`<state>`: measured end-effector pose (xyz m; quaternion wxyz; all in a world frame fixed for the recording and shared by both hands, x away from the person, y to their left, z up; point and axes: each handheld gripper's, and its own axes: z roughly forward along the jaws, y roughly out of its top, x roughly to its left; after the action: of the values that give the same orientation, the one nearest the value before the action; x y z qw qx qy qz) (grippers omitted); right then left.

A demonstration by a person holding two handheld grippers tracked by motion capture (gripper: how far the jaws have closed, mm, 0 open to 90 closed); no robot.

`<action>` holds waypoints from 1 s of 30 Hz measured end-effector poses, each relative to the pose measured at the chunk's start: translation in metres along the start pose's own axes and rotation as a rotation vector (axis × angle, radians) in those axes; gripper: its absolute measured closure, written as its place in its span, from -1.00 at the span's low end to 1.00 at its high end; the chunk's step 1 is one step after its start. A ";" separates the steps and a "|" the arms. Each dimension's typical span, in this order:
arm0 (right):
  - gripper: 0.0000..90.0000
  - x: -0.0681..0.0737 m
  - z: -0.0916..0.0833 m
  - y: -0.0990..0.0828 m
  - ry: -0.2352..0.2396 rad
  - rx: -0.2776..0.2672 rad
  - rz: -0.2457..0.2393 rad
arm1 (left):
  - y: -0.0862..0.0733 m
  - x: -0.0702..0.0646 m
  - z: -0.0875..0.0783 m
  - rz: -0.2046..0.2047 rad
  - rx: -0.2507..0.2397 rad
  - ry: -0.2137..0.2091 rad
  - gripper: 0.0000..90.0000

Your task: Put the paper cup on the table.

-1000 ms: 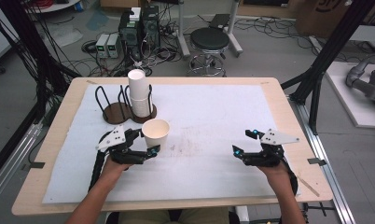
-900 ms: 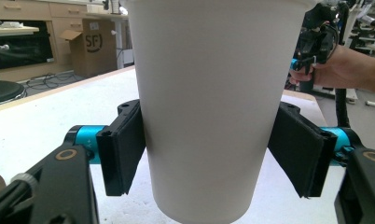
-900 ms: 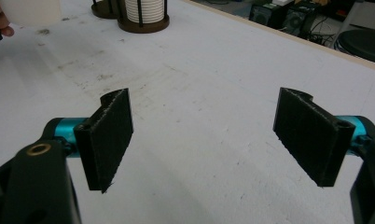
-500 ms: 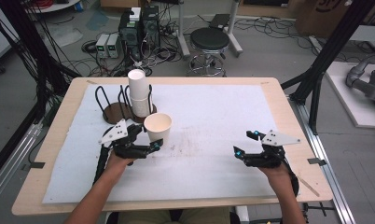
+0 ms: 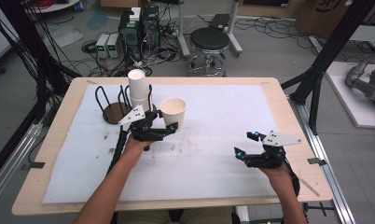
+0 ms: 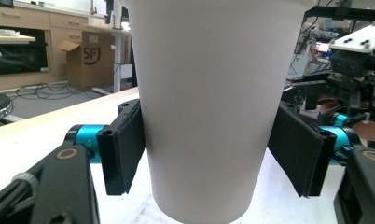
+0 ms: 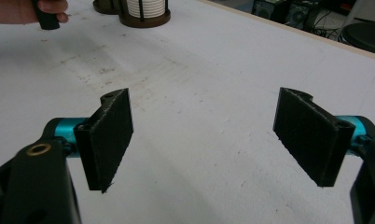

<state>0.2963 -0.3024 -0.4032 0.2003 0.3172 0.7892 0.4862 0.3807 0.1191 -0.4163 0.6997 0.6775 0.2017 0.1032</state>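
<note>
A white paper cup (image 5: 173,111) stands upright between the jaws of my left gripper (image 5: 167,128), just above the white mat and right of the cup holder. In the left gripper view the cup (image 6: 209,93) is gripped low on its wall by both black pads (image 6: 125,149), so my left gripper (image 6: 209,158) is shut on it. A stack of white cups (image 5: 138,87) stands in a wire holder with dark round bases (image 5: 112,112) close behind the left hand. My right gripper (image 5: 245,144) rests low at the near right, open, with only bare mat showing between its jaws (image 7: 209,140).
The white mat (image 5: 223,107) covers most of the wooden table (image 5: 288,107). Behind the table stand a black stool (image 5: 210,39) and computer boxes with cables (image 5: 139,23). Black frame posts (image 5: 321,65) rise at both sides. The cup holder (image 7: 143,11) appears far off in the right gripper view.
My left gripper has carried the cup away from the person and to the right, ending beside the cup holder. The right gripper has not moved.
</note>
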 end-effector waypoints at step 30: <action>-0.55 0.000 -0.004 0.000 0.014 -0.011 0.003 | -0.035 0.002 0.046 0.049 0.422 0.187 -0.31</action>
<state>0.2943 -0.3048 -0.4013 0.1959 0.3138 0.7875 0.4930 0.3973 0.0758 -0.4513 0.5182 0.8009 0.2664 0.1382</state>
